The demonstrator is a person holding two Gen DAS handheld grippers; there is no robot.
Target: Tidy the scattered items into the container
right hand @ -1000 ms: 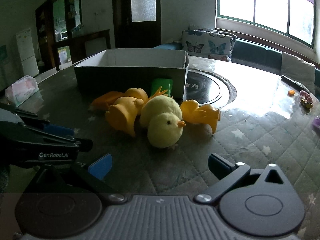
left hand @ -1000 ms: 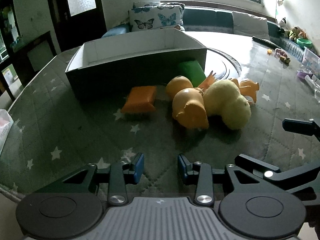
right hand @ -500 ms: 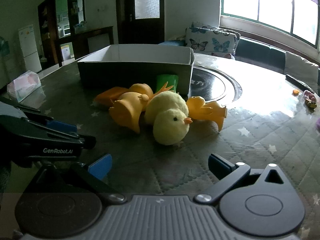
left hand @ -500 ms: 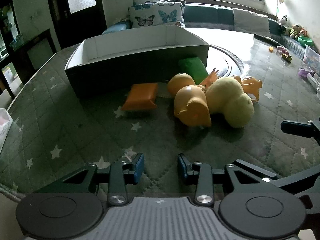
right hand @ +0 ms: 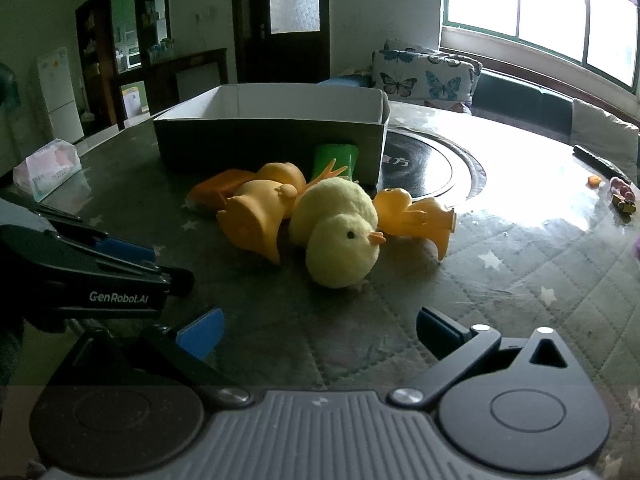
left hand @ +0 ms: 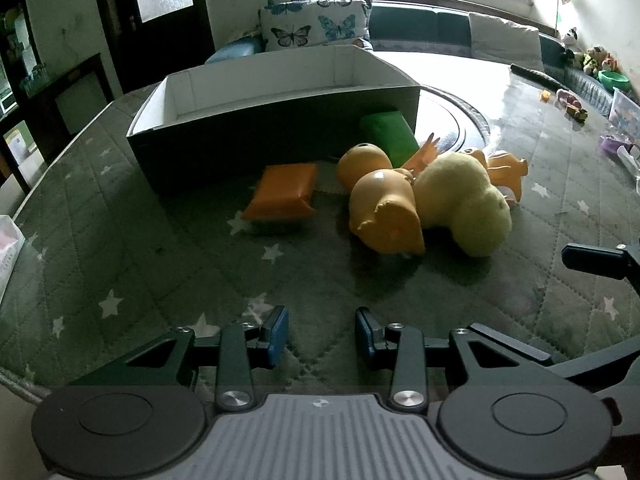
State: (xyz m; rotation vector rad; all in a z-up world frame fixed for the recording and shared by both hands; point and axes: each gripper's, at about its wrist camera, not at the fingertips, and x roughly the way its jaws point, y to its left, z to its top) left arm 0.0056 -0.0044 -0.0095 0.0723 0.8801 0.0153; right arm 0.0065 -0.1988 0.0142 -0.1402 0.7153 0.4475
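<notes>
Box: open-topped cardboard container on the quilted table — stiff walls, clear room above its rim.
Plush chick: just before the box's right end; likely soft and light — pinch the round body.
Rubber ducks: touching the chick, probably slick, squashy.
Orange block: near the box's front wall.
Right gripper: gaping wide, empty.
Left gripper: parted narrowly, empty.

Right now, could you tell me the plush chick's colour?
Pale yellow plush chick, orange beak; right wrist view.
</notes>
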